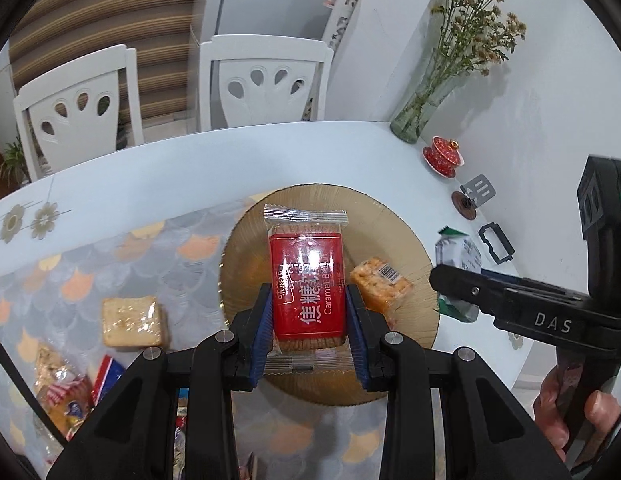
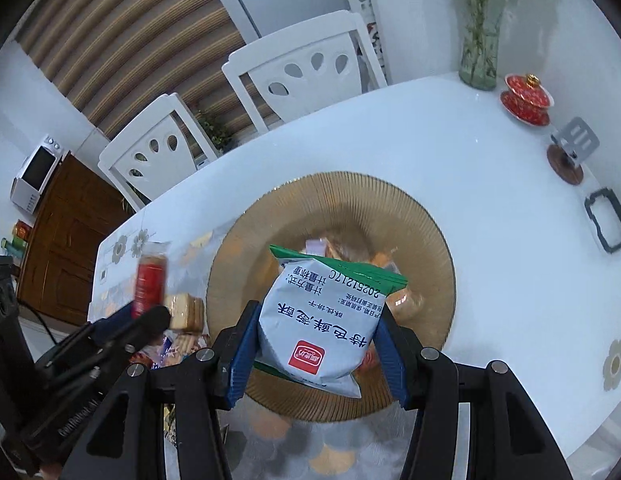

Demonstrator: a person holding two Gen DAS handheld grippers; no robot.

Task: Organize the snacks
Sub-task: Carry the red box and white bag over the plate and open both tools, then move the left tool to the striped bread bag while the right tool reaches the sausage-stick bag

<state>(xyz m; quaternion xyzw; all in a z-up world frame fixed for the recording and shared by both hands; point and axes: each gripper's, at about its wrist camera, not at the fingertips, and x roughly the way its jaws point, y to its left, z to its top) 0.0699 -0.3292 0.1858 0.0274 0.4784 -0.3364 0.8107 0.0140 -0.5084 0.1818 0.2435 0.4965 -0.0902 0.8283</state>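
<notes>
Both views are evenly and brightly lit with a cool, bluish cast; no lamp is seen. Glare is thrown off the glossy table [image 2: 450, 152] and off the red packet [image 1: 308, 280]. Shadows are soft and faint. Strong fisheye bending is seen toward the edges, where chairs [image 1: 266, 80] curve and dark vignetting closes the corners. In the right view the red packet [image 2: 150, 284] is smeared by motion blur.

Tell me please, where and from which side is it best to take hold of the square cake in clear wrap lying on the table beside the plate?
Grip the square cake across two opposite flat side faces, coming from above. It lies flat on the table, apart from the gold plate, so its sides look free.
</notes>
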